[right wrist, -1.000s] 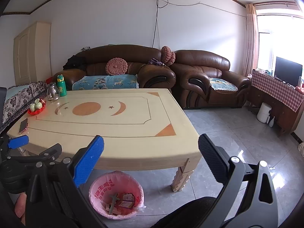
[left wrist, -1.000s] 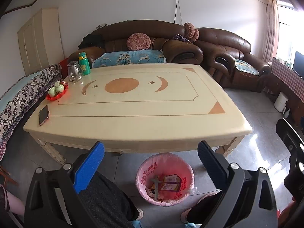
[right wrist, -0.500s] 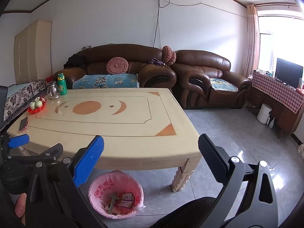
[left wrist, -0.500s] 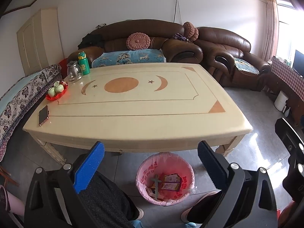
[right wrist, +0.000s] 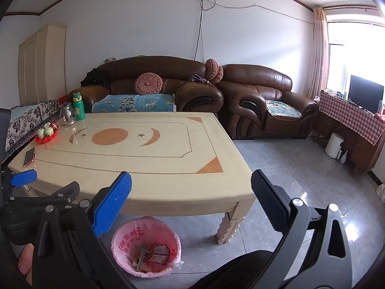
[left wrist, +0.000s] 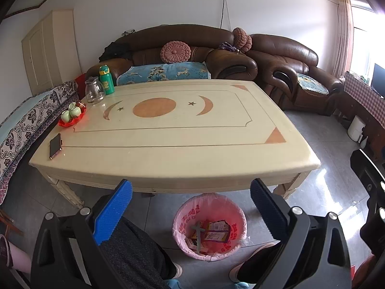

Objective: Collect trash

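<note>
A pink-lined trash bin [left wrist: 209, 224] stands on the floor under the near edge of the cream table [left wrist: 168, 144]. It holds snack wrappers [left wrist: 216, 232] and a grey stick. The bin also shows in the right wrist view [right wrist: 145, 246]. My left gripper [left wrist: 191, 207] is open and empty, held above the bin in front of the table edge. My right gripper [right wrist: 191, 202] is open and empty, near the table's right front corner. The left gripper shows at the left of the right wrist view [right wrist: 36, 187].
On the table's left end lie a phone [left wrist: 55, 145], a red dish with green cups [left wrist: 72, 116], a glass jug [left wrist: 94, 94] and a green bottle [left wrist: 106, 79]. Brown sofas [left wrist: 192, 55] stand behind. My knees and feet are beside the bin.
Both grippers have risen very slightly. Nothing else has moved.
</note>
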Motion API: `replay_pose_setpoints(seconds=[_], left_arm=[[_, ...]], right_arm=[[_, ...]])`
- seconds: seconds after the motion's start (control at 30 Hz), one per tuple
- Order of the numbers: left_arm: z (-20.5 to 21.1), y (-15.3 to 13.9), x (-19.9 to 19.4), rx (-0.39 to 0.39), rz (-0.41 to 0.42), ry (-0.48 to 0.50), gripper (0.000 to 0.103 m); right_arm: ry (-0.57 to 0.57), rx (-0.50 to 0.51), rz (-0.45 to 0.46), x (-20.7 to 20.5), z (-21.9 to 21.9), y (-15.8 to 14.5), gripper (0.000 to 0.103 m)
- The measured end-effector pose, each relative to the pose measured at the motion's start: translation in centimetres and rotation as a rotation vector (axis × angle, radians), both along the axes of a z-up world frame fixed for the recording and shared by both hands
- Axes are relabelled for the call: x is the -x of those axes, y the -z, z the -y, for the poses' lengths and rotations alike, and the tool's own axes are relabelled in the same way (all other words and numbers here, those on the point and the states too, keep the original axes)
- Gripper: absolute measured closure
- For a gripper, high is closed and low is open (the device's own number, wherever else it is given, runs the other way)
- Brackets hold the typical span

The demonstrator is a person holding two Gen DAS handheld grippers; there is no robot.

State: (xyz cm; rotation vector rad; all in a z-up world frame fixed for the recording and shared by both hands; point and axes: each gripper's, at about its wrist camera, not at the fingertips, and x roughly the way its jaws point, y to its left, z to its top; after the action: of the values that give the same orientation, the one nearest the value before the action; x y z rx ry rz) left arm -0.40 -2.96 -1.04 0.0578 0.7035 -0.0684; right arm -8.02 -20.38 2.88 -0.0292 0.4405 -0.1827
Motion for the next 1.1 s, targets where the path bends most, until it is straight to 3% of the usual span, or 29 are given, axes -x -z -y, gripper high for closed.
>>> replay_pose_setpoints(seconds=[0.53, 0.8, 1.1], left_arm=[[-0.63, 0.17, -0.62, 0.021, -0.010, -0.020, 0.007], [-0.47, 0.05, -0.27, -0.013, 0.032, -0.022, 0.007], [-0.45, -0.11, -0.34, -0.008, 0.015, -0.004, 0.007]], right_arm=[[-0.004, 0.002, -0.002, 0.03, 0.24, -0.08, 0.006], [0.005, -0.009, -0.009, -0.36, 0.58, 0.12, 0.006], [0.006, -0.009, -0.009, -0.33, 0.48, 0.16, 0.006]])
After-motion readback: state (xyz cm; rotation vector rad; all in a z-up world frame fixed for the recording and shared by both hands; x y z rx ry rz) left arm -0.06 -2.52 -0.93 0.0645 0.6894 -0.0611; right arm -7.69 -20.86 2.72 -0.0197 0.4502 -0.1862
